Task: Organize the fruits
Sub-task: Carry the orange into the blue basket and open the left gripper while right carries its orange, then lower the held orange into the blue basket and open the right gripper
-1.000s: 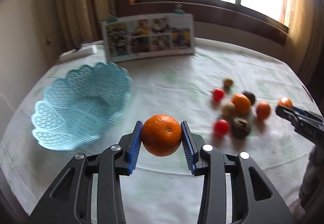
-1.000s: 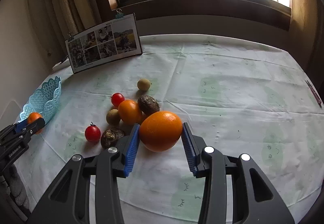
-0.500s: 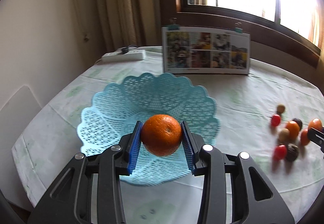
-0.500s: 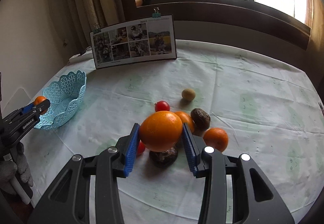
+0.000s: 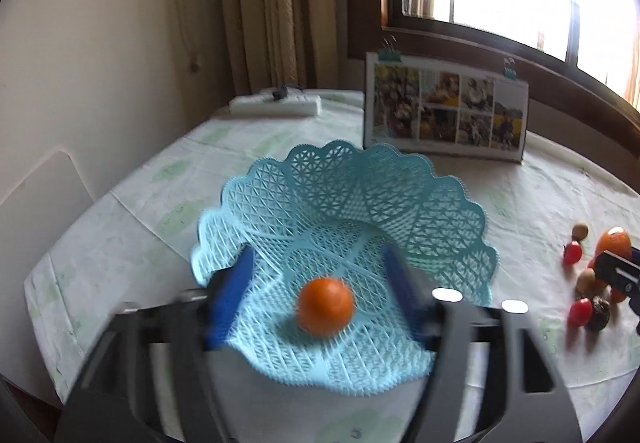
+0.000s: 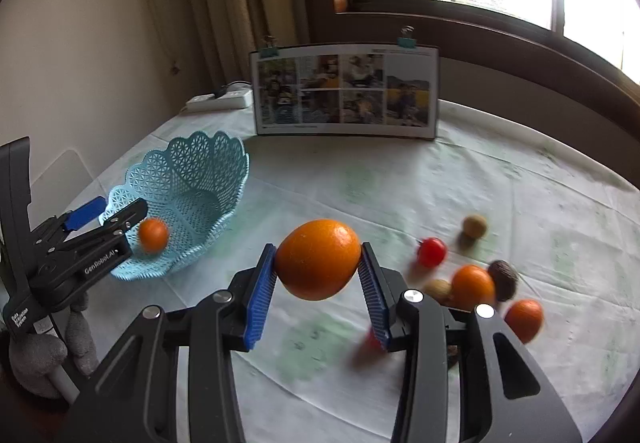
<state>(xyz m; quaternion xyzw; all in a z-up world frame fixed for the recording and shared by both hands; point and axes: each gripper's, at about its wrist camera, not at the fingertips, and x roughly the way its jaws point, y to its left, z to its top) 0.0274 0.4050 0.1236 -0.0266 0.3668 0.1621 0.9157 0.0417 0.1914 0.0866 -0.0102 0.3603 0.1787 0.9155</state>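
A light blue lattice basket stands on the left of the table. My left gripper is open at its near rim. A small orange sits loose between the spread fingers, over the basket floor, motion-blurred. My right gripper hovers above the cloth, shut on a large orange. To its right lie a cherry tomato, a tan round fruit, two more oranges and a dark brown fruit. This fruit cluster is at the right edge in the left wrist view.
A photo board stands upright behind the basket. A white power strip lies at the far left by the curtain. A white chair back is beyond the table's left edge.
My left gripper went from the table's middle to the basket and opened, letting go of the small orange. My right gripper lifted the large orange and moved left toward the basket.
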